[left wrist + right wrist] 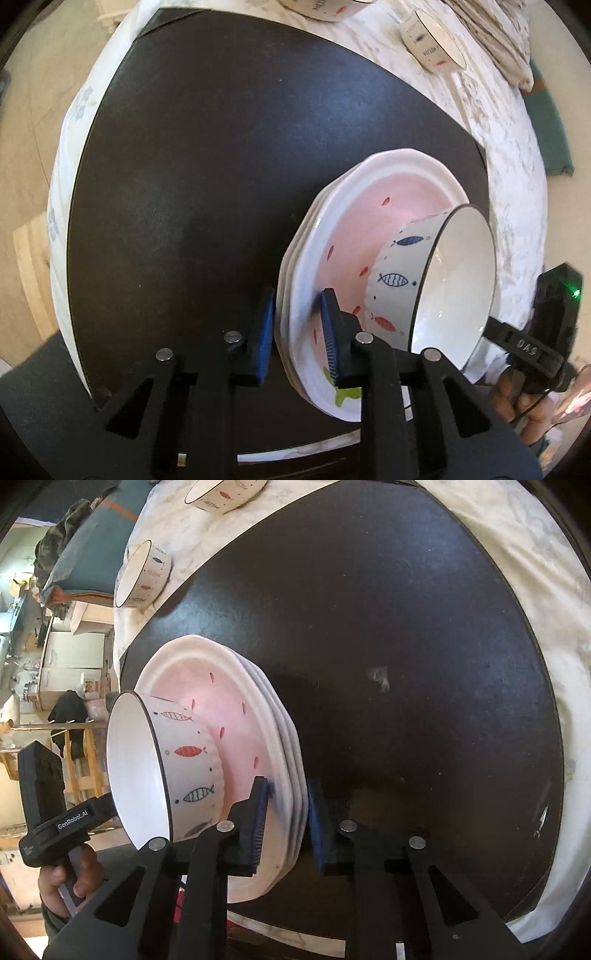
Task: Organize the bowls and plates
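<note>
A stack of pink-and-white plates with a fish-pattern bowl on top rests on the black mat. My left gripper straddles the stack's rim, one blue pad above and one below, shut on it. My right gripper grips the opposite rim of the same stack, with the bowl beside its inner pad. Each gripper's body shows in the other's view.
Two more fish-pattern bowls stand on the white cloth beyond the mat. They also show in the left wrist view. A woven cloth pile lies at the table's far corner.
</note>
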Demonstrator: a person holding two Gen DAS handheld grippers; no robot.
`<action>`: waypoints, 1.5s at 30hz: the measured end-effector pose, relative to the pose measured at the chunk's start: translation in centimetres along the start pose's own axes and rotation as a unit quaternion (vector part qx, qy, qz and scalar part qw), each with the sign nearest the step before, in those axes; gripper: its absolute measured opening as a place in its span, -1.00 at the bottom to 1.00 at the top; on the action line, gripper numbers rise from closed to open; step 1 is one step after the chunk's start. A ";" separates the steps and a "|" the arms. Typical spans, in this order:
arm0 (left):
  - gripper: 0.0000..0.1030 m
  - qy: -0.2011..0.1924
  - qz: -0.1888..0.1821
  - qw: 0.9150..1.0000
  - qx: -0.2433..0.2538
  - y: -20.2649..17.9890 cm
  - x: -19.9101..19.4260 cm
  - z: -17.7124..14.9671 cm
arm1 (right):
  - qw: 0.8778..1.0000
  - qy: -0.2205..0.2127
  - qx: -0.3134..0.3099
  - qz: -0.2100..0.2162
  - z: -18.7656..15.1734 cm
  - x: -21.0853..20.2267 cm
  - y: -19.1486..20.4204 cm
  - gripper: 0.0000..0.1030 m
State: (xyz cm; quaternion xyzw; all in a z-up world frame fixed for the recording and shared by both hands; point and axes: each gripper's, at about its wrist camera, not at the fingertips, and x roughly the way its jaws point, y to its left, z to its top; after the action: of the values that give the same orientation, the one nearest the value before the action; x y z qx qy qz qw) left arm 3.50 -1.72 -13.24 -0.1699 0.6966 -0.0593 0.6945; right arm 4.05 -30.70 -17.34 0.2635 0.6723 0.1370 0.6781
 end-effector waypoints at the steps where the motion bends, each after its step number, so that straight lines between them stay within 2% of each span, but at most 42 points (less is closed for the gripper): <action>1: -0.58 -0.001 0.003 1.000 0.003 0.0 -0.1 0.2 | 1.000 -0.001 0.000 -0.002 0.1 0.0 0.1 -0.55; 7: -0.58 0.000 -0.006 1.000 -0.008 -0.5 0.6 1.7 | 1.000 -0.015 -0.004 -0.012 0.8 -0.5 0.2 -0.54; 20: -0.59 -0.021 -0.016 1.000 -0.003 -2.6 1.2 6.9 | 0.999 -0.040 0.011 -0.029 5.6 -1.0 0.1 -0.51; 28: -0.59 -0.037 -0.014 0.999 -0.011 -3.1 1.3 9.2 | 0.998 -0.061 0.013 -0.016 6.6 -1.5 -0.6 -0.52; 32: -0.56 -0.055 0.011 0.998 0.008 -4.3 1.6 9.9 | 0.998 -0.066 0.017 -0.007 7.4 -1.5 -0.8 -0.52; 35: -0.57 -0.055 -0.001 0.998 -0.002 -4.0 1.7 10.7 | 0.998 -0.065 0.017 -0.004 8.0 -1.3 -0.6 -0.52; 41: -0.55 -0.061 -0.001 0.998 -0.008 -3.7 1.3 10.5 | 0.998 -0.063 0.010 0.004 7.6 -1.8 -1.5 -0.51; 44: -0.54 -0.076 0.018 0.997 0.013 -3.6 0.0 9.1 | 0.998 -0.064 0.013 -0.002 7.3 -2.0 -1.2 -0.47; 45: -0.45 -0.080 0.030 0.996 0.025 -3.8 -0.5 8.5 | 0.998 -0.067 0.006 -0.011 7.1 -2.2 -1.0 -0.47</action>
State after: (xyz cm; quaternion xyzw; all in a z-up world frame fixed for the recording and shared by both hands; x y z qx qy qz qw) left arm 12.47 -3.77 -11.79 -0.1359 0.6418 -0.0416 0.7536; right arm 10.72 -33.93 -16.28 0.2691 0.6292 0.1080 0.7211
